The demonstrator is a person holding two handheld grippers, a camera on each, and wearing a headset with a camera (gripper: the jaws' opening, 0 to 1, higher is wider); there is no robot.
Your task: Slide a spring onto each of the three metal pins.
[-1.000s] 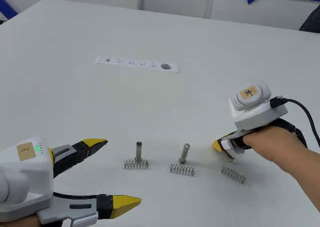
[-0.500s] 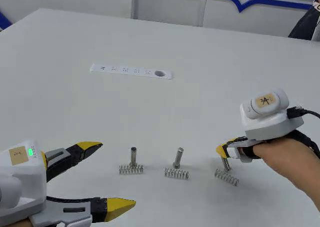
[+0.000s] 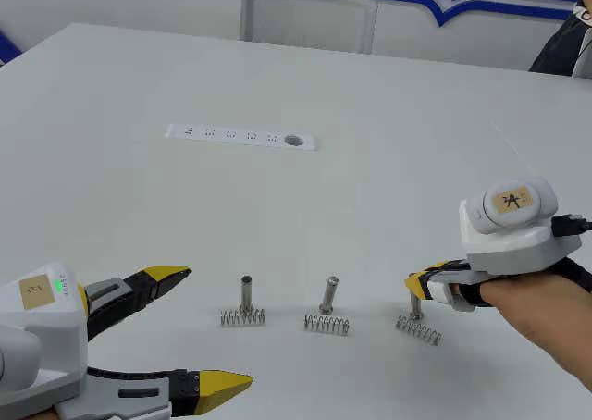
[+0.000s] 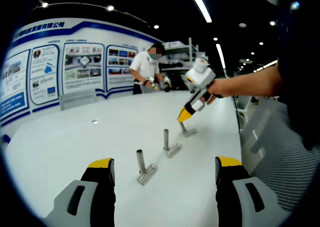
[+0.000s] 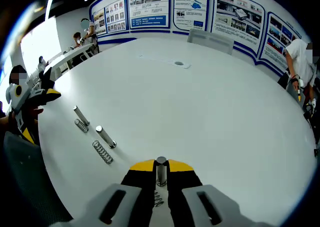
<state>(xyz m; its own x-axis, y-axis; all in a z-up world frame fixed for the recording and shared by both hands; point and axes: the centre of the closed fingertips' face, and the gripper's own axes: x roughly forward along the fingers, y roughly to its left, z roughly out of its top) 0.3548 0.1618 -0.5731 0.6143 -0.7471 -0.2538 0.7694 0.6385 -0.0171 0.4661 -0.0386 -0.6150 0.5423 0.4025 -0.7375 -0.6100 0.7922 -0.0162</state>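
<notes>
White table (image 3: 388, 105) stretches wide to far edge; right tongs (image 3: 416, 284) clamped on end pin (image 5: 160, 173); left tongs (image 4: 165, 162) apart.

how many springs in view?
3, loose on the table: left spring beside the left pin, middle spring beside the middle pin, right spring beside the right pin, clamped in the right gripper. None seem hidden.

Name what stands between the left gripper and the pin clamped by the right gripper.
Head view: two upright grey metal pins, left pin and middle pin, with left coil spring and middle coil spring lying at their bases.
</notes>
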